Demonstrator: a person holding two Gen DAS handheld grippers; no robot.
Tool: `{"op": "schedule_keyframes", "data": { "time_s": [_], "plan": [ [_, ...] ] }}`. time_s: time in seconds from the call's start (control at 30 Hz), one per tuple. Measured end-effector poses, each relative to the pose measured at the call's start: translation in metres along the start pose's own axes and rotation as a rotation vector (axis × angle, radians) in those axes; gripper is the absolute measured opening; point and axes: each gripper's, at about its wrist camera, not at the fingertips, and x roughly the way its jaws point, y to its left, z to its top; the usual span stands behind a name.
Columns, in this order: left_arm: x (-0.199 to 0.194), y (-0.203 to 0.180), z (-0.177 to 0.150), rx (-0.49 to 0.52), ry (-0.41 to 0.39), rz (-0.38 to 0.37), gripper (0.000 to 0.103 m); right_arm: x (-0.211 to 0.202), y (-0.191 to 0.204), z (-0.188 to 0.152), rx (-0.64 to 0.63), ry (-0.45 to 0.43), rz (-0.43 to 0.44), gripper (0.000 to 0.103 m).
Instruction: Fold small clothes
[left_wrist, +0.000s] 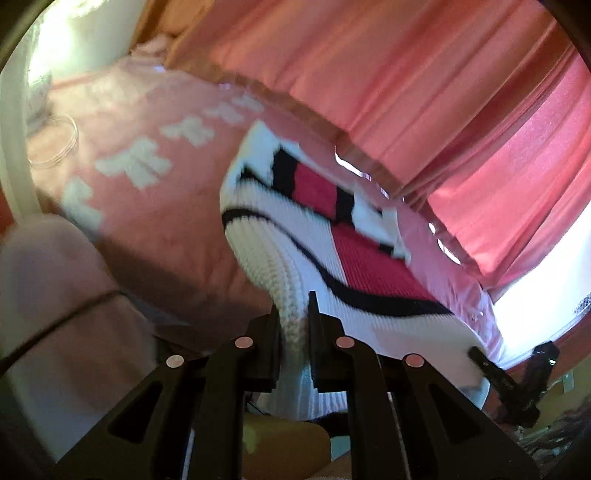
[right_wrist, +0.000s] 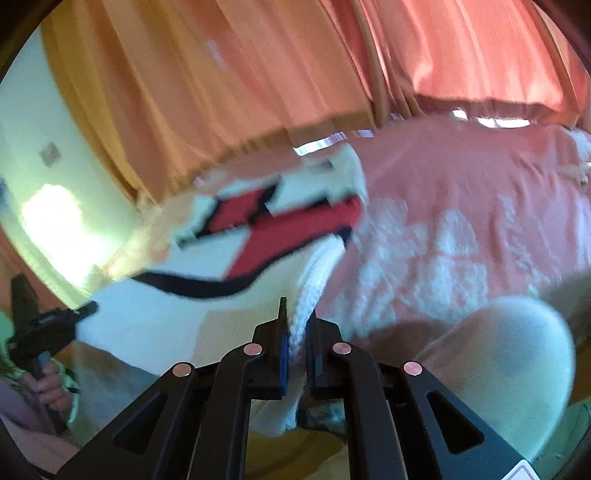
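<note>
Holding a small knitted sweater (left_wrist: 317, 251) by its white ribbed hem, I have both tools clamped on the cloth, one at each end of that edge. The left tool (left_wrist: 295, 328) pinches a bunched roll of the ribbing between its jaws; the right tool (right_wrist: 297, 332) grips the opposite corner in the same way, its blue pads pressed against the knit. From the left wrist view the right tool appears at the lower right, at the far end of the hem (left_wrist: 491, 369); from the right wrist view the left tool (right_wrist: 79, 310) and the hand (right_wrist: 48, 384) that carries it appear at the lower left.

The hem is raised clear of the bed (left_wrist: 155, 206), while the red, white and black upper part of the sweater trails back onto the pink patterned bedcover. Gripping the two corners keeps the edge taut and straight between the tools, which I judge serves a fold of the lower half over the upper. Pink curtains (left_wrist: 406, 81) hang behind the bed. Both views are blurred, so the sleeves cannot be traced with confidence.
</note>
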Motion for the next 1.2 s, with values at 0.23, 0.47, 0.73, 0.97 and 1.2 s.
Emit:
{"op": "schedule_keyframes", "data": {
  "time_s": [0.23,0.47,0.73,0.97,1.2],
  "plan": [
    [0.016,-0.056,0.086,0.218,-0.166,0.013,0.011,0.014,0.011,0.089,-0.084,-0.190,0.087,0.006],
    [0.150,-0.057,0.191,0.212,-0.140,0.147,0.011,0.144,-0.038,0.175,0.055,-0.080,0.035,0.007],
    [0.286,-0.017,0.228,0.180,0.030,0.312,0.012,0.266,-0.074,0.204,0.175,0.133,-0.009,0.009],
    [0.325,-0.003,0.238,0.184,0.058,0.367,0.024,0.283,-0.079,0.222,0.219,0.040,-0.014,0.021],
    [0.292,-0.001,0.256,0.158,-0.165,0.399,0.088,0.251,-0.079,0.236,0.205,-0.151,-0.115,0.057]
  ]
}}
